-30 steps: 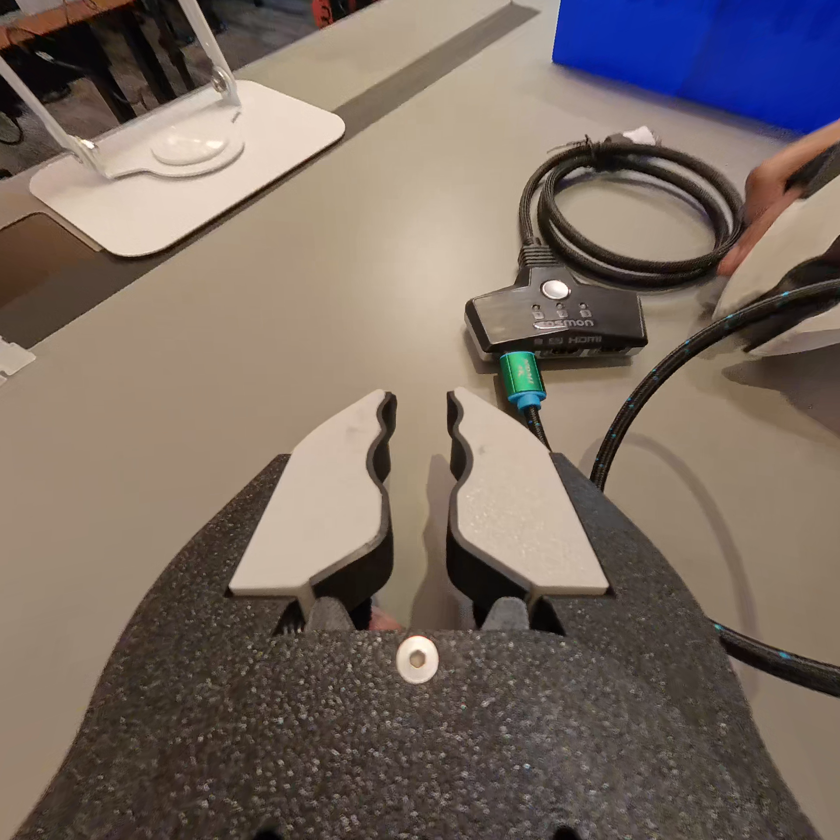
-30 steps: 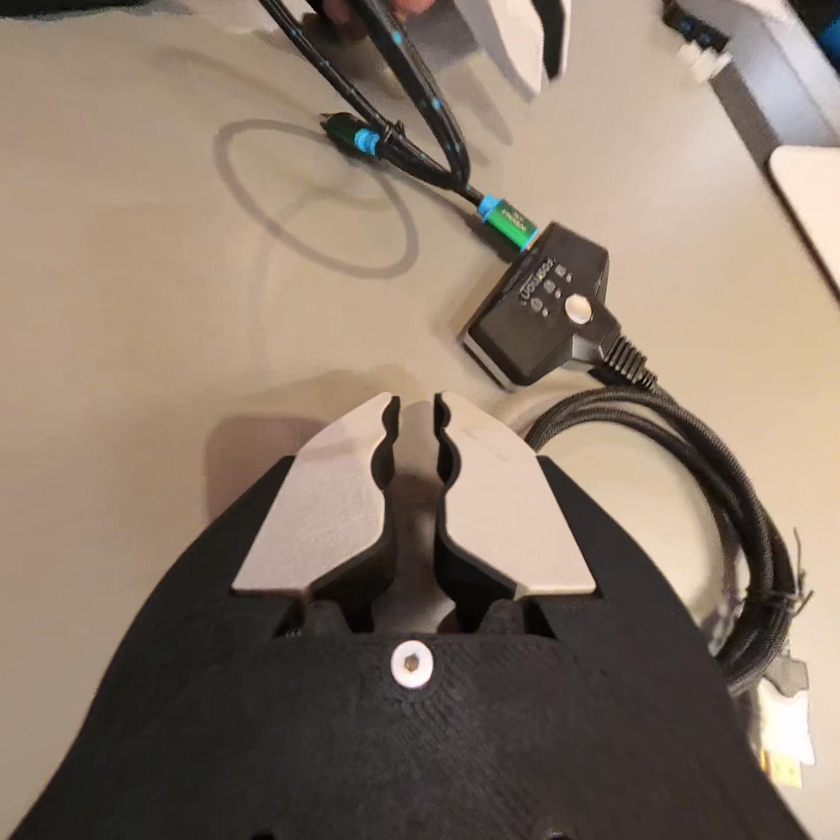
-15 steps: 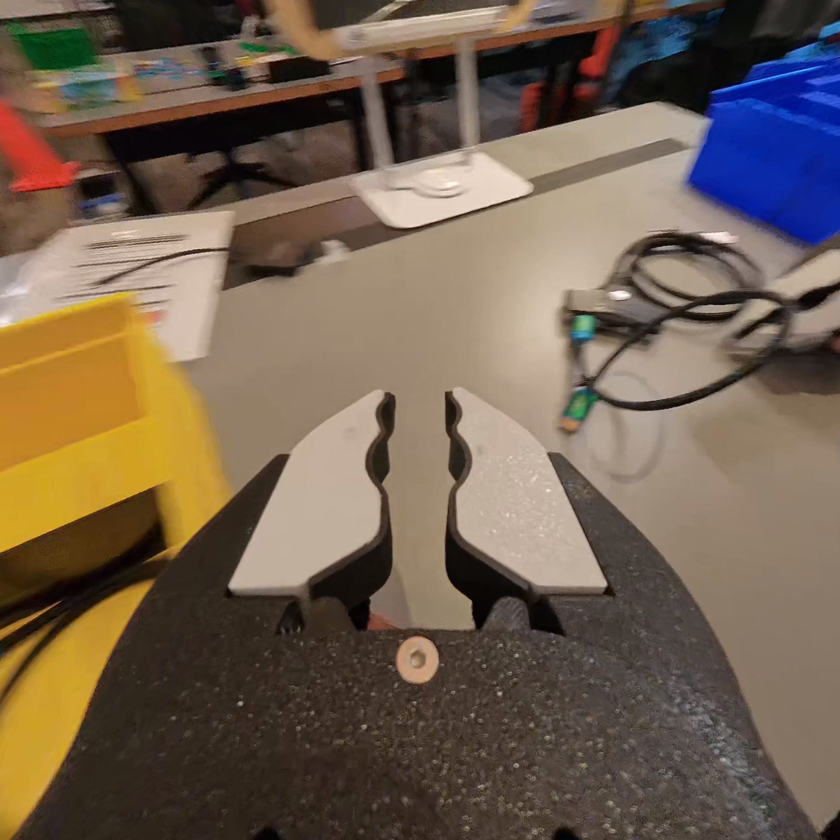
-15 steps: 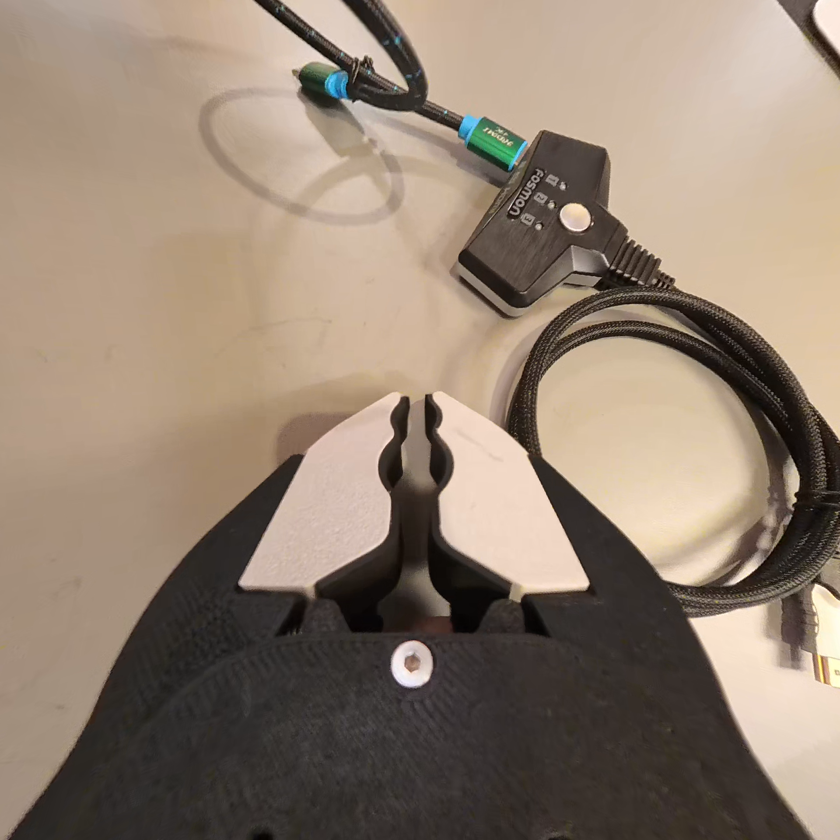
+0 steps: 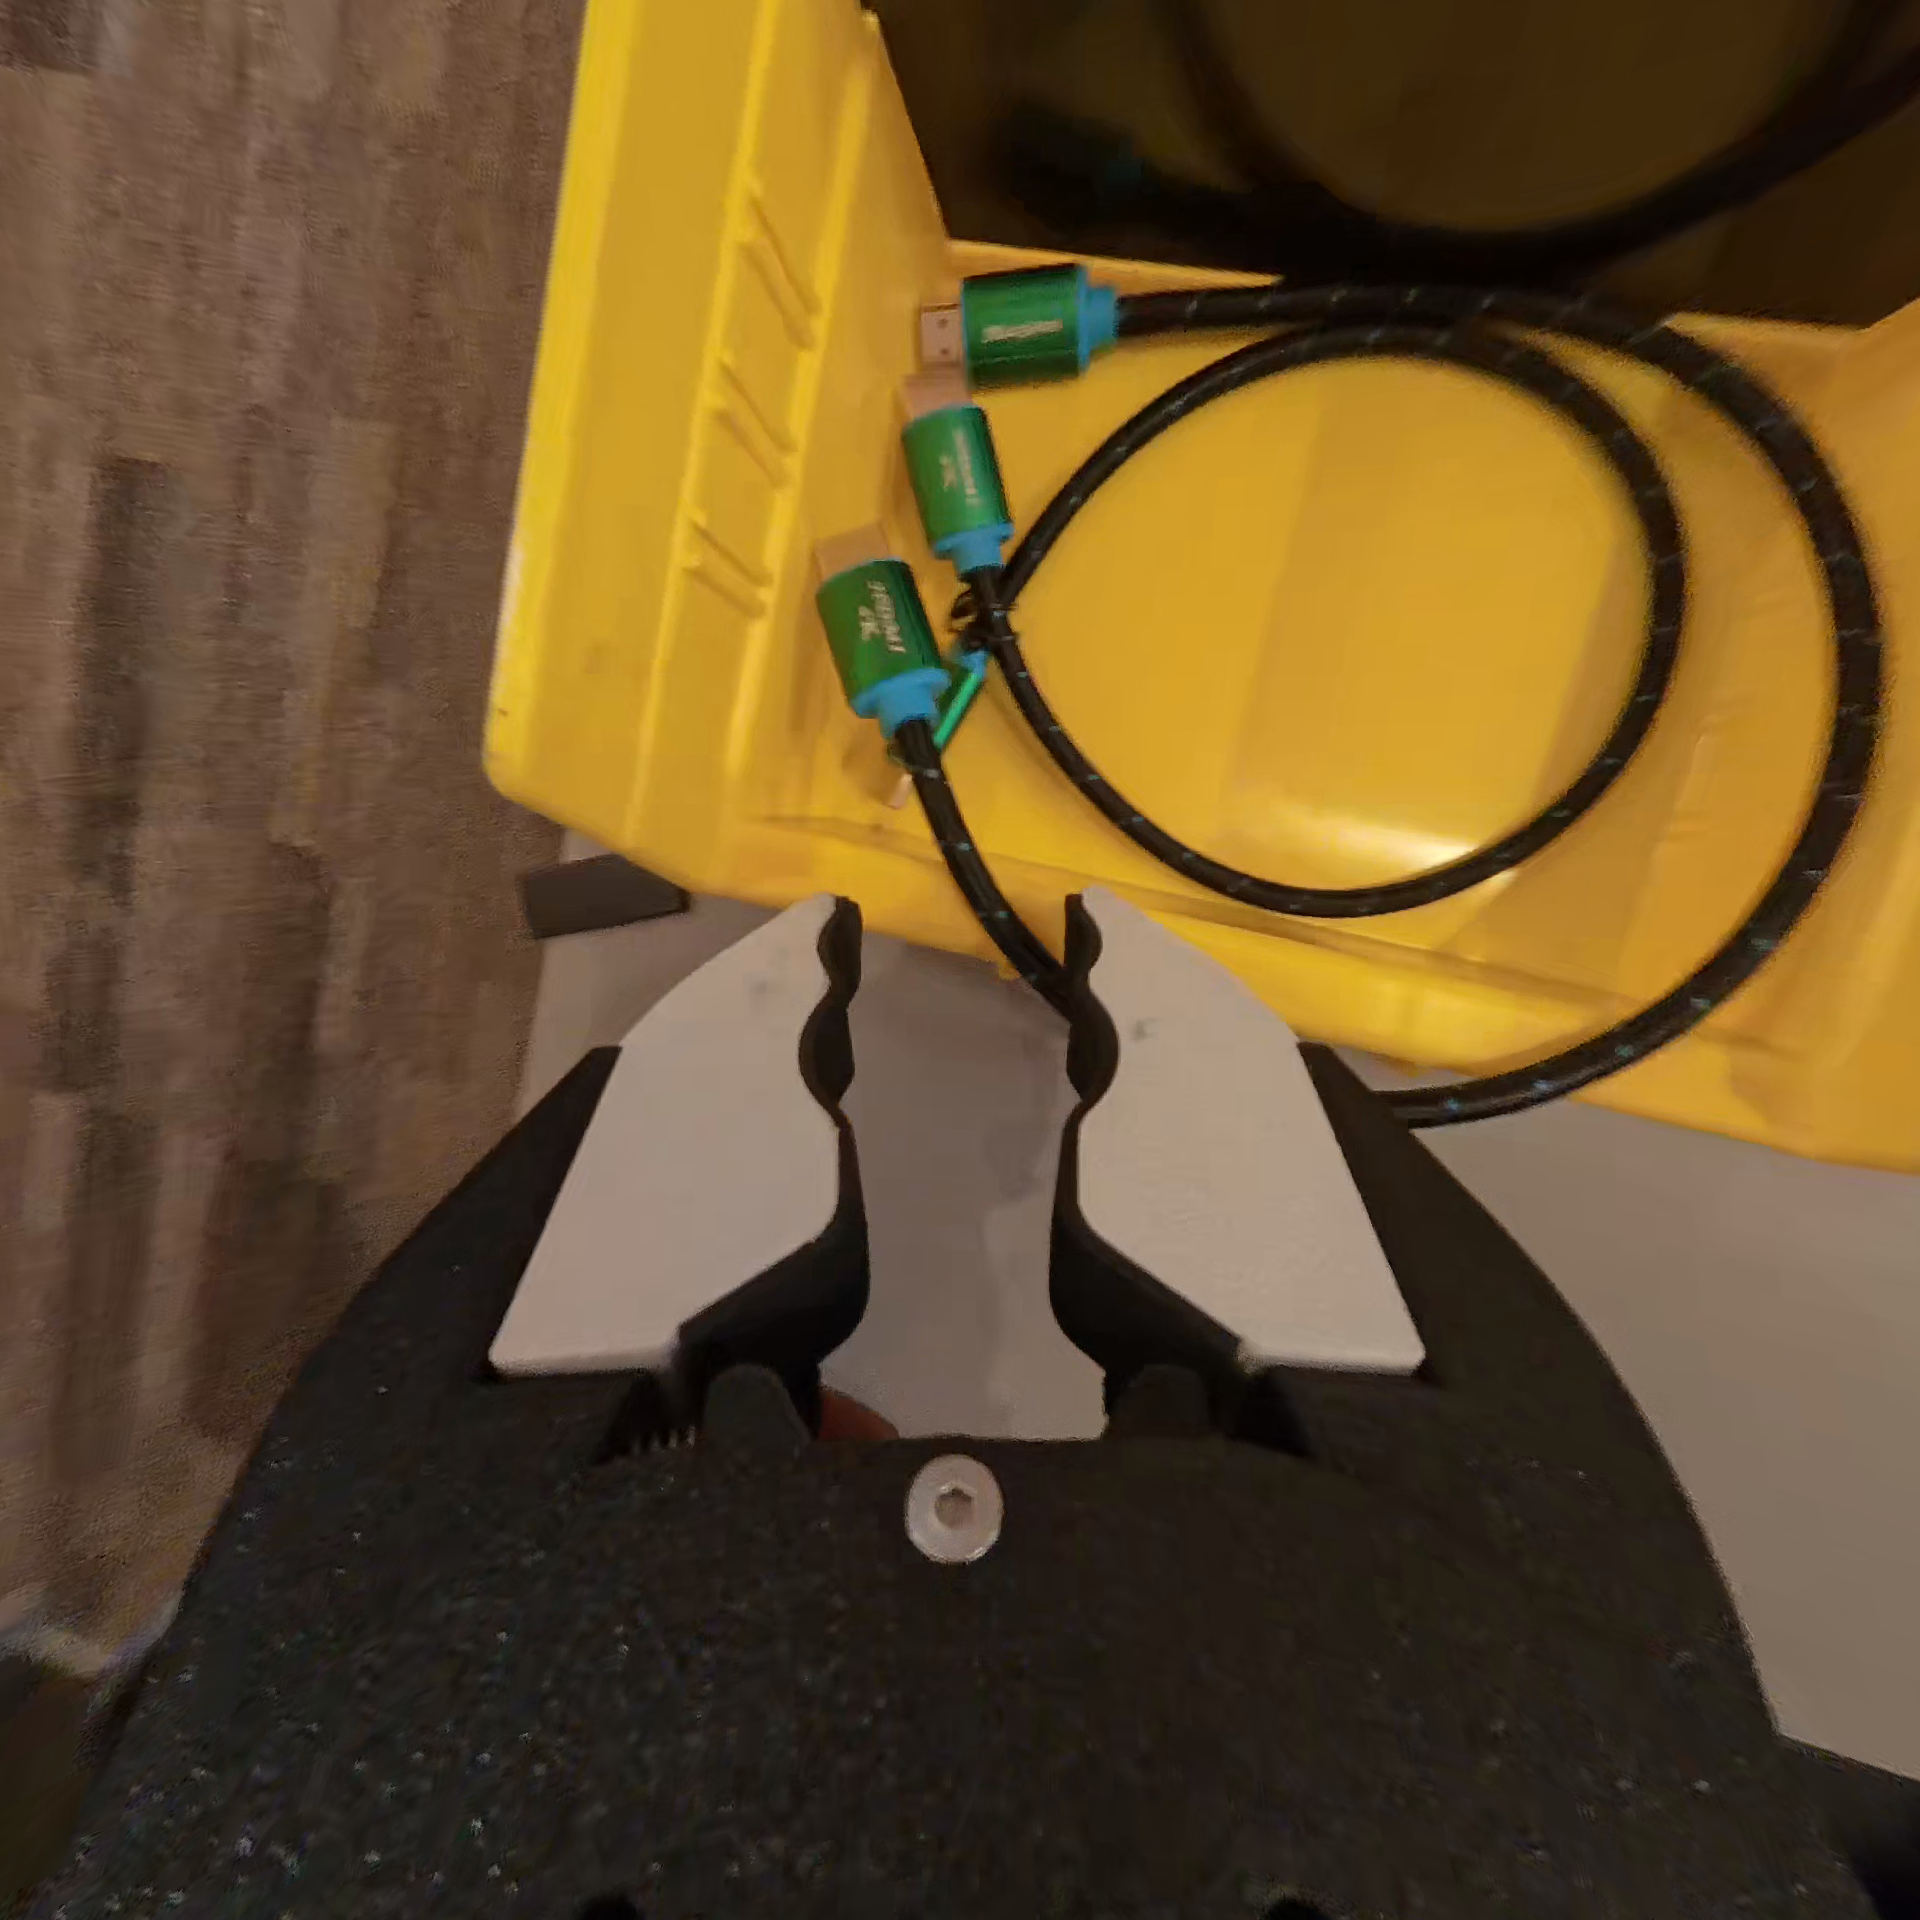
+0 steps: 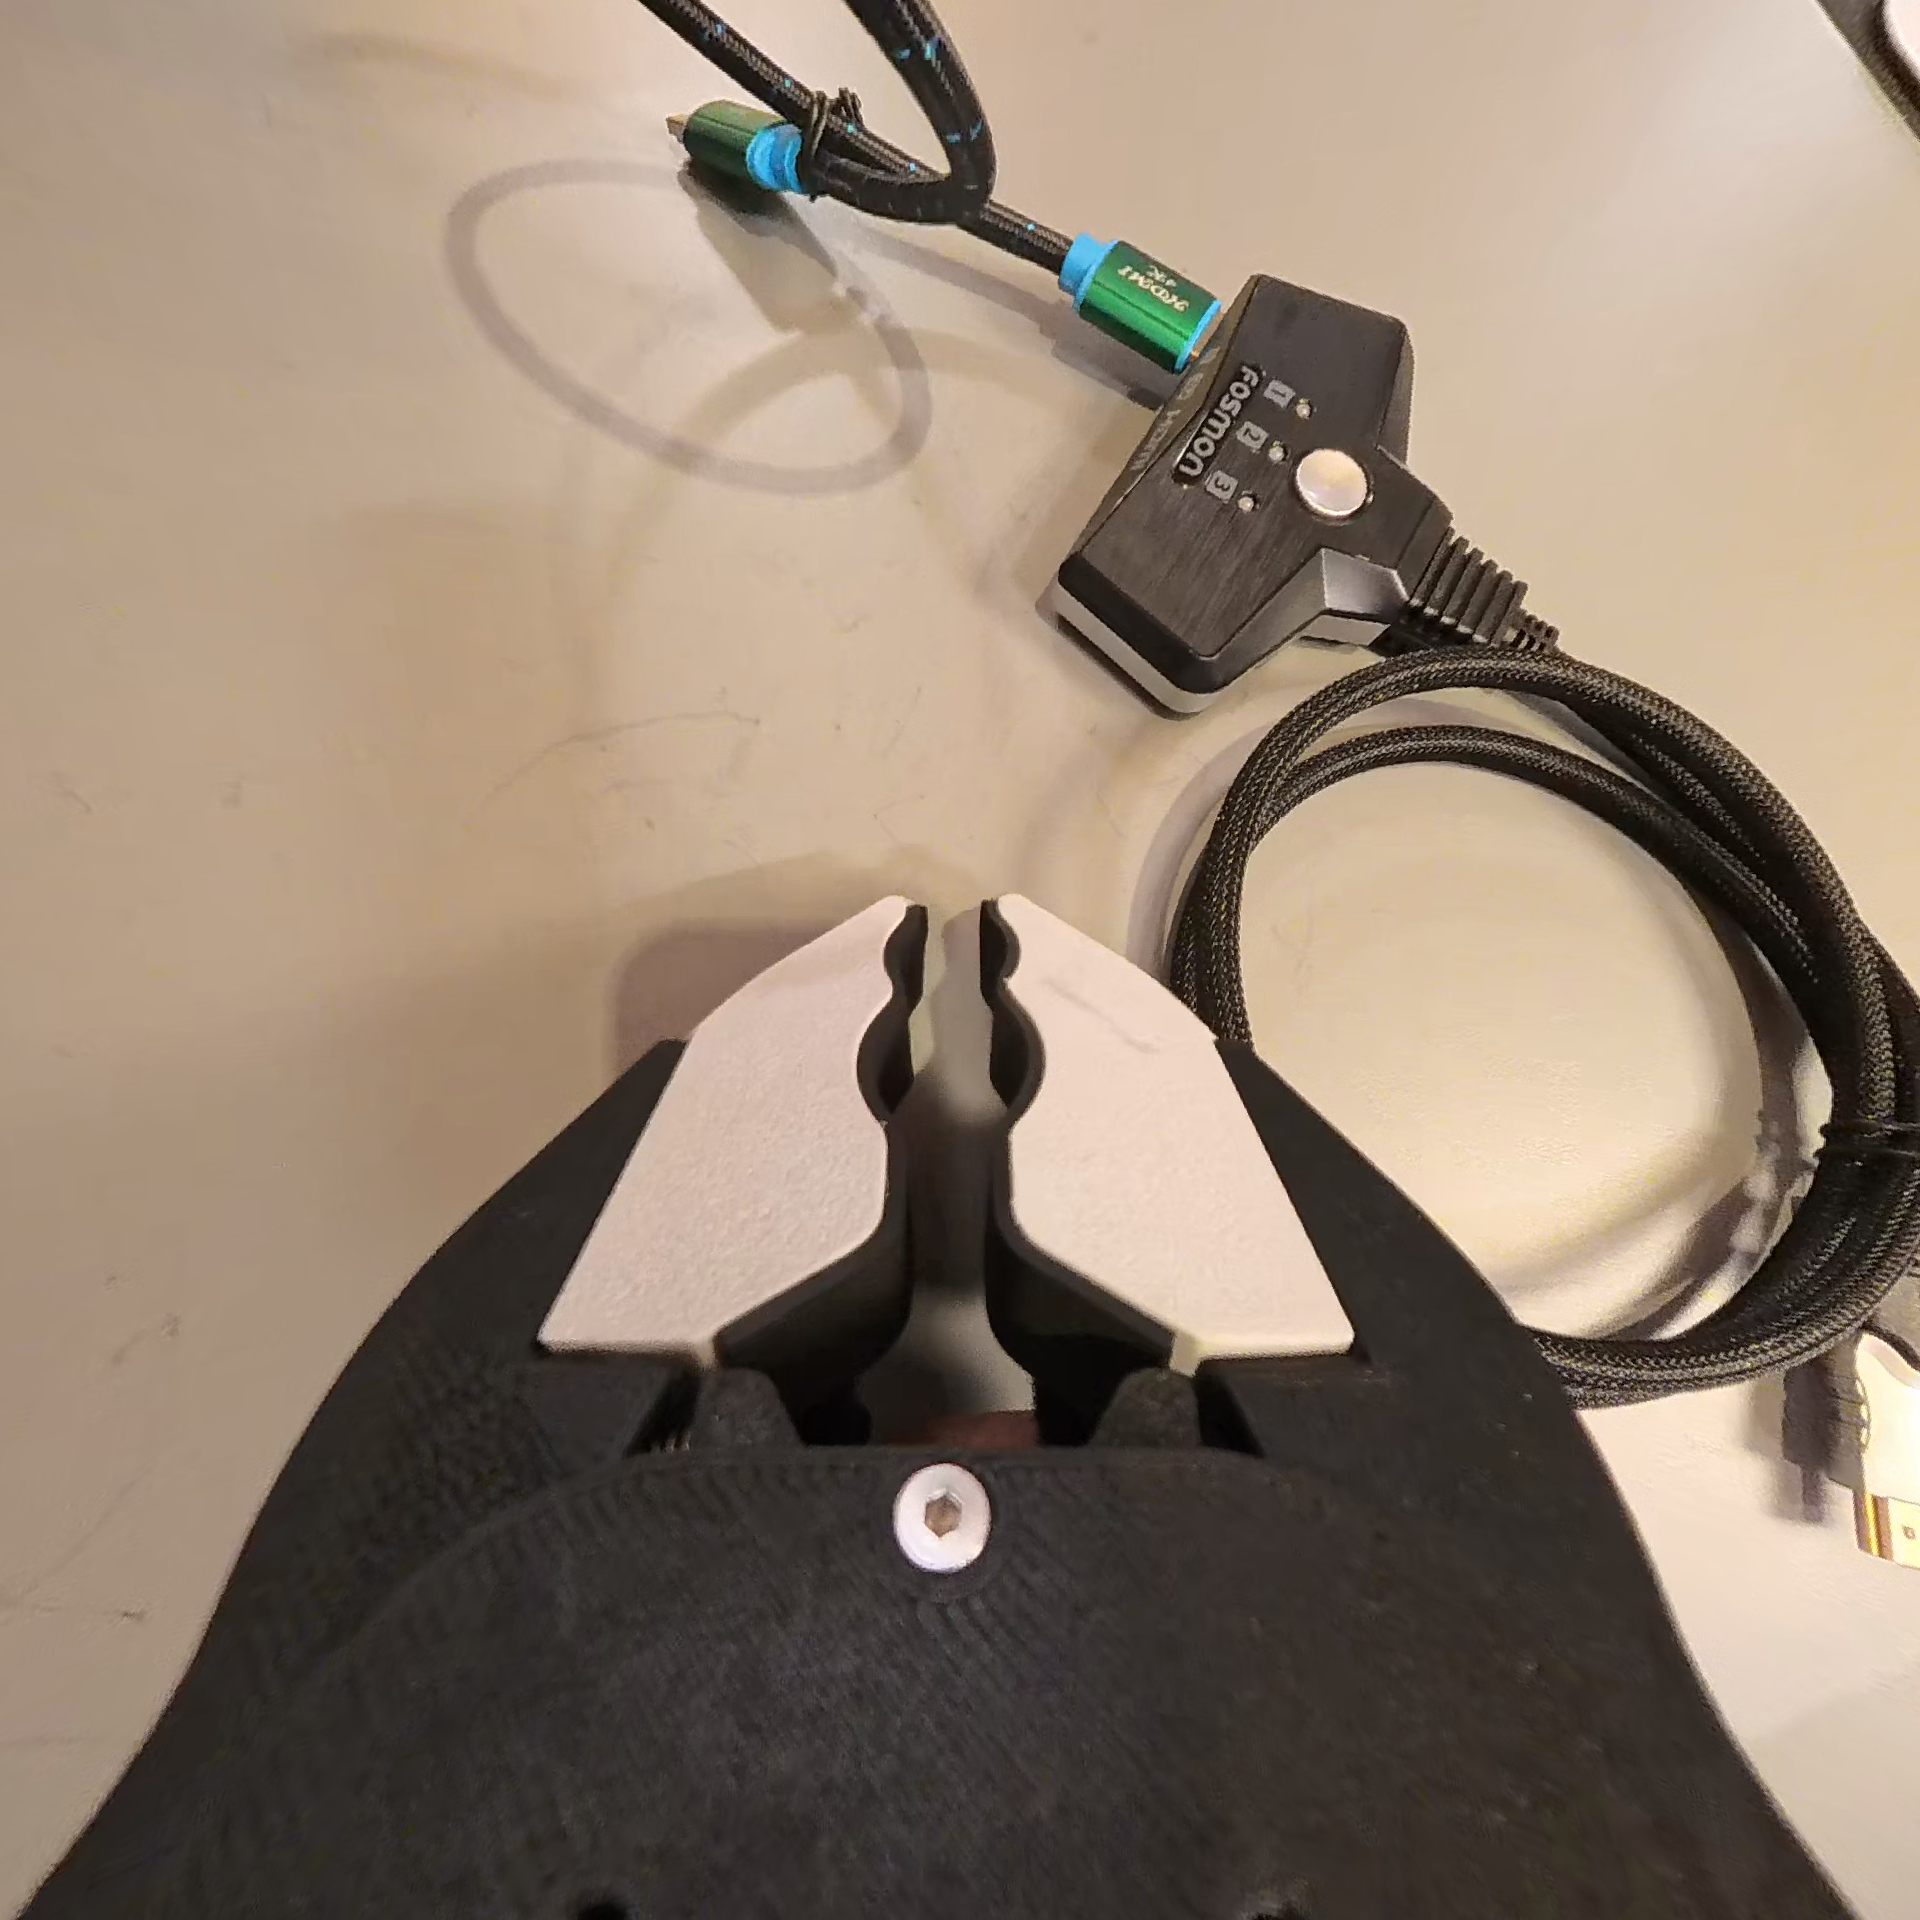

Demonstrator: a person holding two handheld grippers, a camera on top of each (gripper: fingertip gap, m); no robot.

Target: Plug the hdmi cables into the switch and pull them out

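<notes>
In the left wrist view the left hand-held gripper (image 5: 961, 935) hangs with its jaws spread and empty over the near wall of a yellow bin (image 5: 665, 436), which sits at the table's edge with carpeted floor (image 5: 239, 520) to its left. Three green plugs (image 5: 881, 644) with blue collars lie close together inside the bin near its left wall, and their black braided cables (image 5: 1621, 748) loop across the bin floor to the right — one strand climbs over the near wall and passes just by the gripper's right finger; contact cannot be told.

In the right wrist view the right hand-held gripper (image 6: 954, 914) is nearly closed on nothing, a thin gap showing between its fingertips, low over the bare table (image 6: 312, 644). Ahead and to its right lies the black switch (image 6: 1247, 488) — a green plug (image 6: 1138, 307) is seated in its far-left port, while that cable's loose green end (image 6: 732, 145) lies farther left. The switch's own thick black lead (image 6: 1621, 894) coils at the right.
</notes>
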